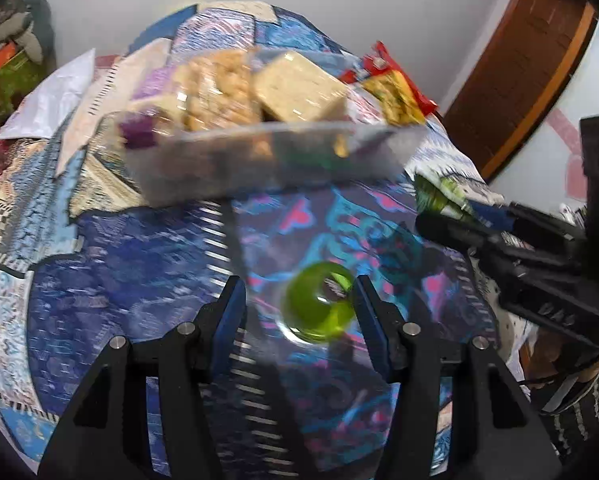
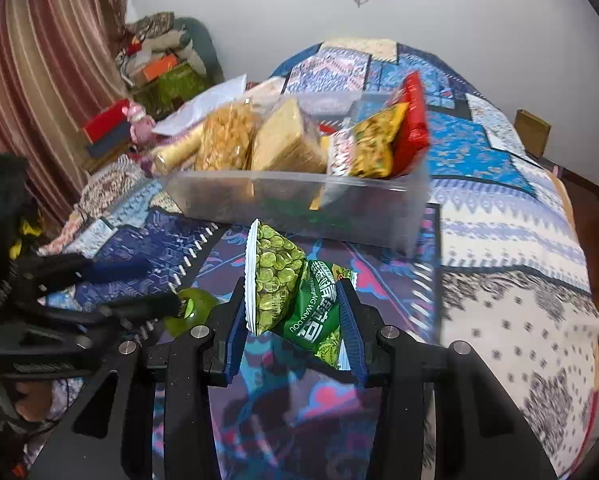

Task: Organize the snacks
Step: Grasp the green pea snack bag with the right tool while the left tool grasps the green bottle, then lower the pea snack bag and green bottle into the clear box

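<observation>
A clear plastic bin [image 1: 259, 160] [image 2: 299, 200] stands on the patterned bedspread, holding several snack packs: beige cake bricks [image 1: 299, 84], a yellow and red packet [image 2: 375, 140]. My left gripper [image 1: 299, 300] is open, with a small green jelly cup [image 1: 319, 306] lying between its fingers, against the right pad. It also shows in the right wrist view [image 2: 191, 308]. My right gripper [image 2: 295, 312] is shut on a green pea snack bag [image 2: 295, 292], held above the bedspread in front of the bin; it shows at the right of the left wrist view [image 1: 439, 200].
The patchwork bedspread [image 2: 499, 220] covers the bed. A white bag [image 1: 55, 96] lies left of the bin. Clutter and boxes [image 2: 155, 68] pile by the striped curtain [image 2: 39, 80]. A wooden door frame [image 1: 531, 64] stands at the right.
</observation>
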Demonstrator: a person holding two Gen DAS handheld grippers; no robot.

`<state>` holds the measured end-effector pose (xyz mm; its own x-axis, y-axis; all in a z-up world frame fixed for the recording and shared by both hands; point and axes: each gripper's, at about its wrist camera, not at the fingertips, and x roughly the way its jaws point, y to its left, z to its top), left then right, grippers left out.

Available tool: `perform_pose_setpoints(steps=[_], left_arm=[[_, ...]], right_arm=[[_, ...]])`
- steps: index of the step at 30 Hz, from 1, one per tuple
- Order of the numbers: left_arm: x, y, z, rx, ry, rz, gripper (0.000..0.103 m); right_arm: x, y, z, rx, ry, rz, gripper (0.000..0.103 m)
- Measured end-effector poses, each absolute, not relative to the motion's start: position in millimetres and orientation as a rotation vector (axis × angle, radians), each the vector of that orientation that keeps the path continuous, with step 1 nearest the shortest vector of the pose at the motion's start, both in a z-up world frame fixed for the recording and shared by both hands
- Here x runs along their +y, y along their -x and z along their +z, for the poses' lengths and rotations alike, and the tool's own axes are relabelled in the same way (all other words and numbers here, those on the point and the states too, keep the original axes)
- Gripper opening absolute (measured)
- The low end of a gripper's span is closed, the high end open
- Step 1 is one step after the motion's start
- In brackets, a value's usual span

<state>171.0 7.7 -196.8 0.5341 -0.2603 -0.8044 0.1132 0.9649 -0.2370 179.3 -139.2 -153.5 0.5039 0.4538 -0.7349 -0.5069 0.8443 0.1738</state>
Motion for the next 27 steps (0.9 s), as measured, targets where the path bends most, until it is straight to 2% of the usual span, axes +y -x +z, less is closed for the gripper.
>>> perform_pose_setpoints(steps=[7, 9, 16, 27], left_arm=[[-18.9, -173.3, -214.8, 1.016, 0.126, -0.223, 0.054], [-22.1, -173.1, -216.4, 1.001, 0.102, -0.201, 0.046], [-24.3, -168.9, -211.6, 0.968, 0.076, -0.199, 0.046], [3.3, -183.6, -149.6, 0.822, 0.141, -0.182, 0.046]], right_arm=[[-151.8, -170.1, -146.6, 0.844, 0.04, 0.57, 0.038], [-153.0, -169.2, -147.7, 0.845, 0.035, 0.571, 0.038], [-156.5, -166.9, -145.2, 0.832, 0.012, 0.581, 0.039], [-150.5, -178.9, -117.4, 0.753, 0.008, 0.588, 0.038]])
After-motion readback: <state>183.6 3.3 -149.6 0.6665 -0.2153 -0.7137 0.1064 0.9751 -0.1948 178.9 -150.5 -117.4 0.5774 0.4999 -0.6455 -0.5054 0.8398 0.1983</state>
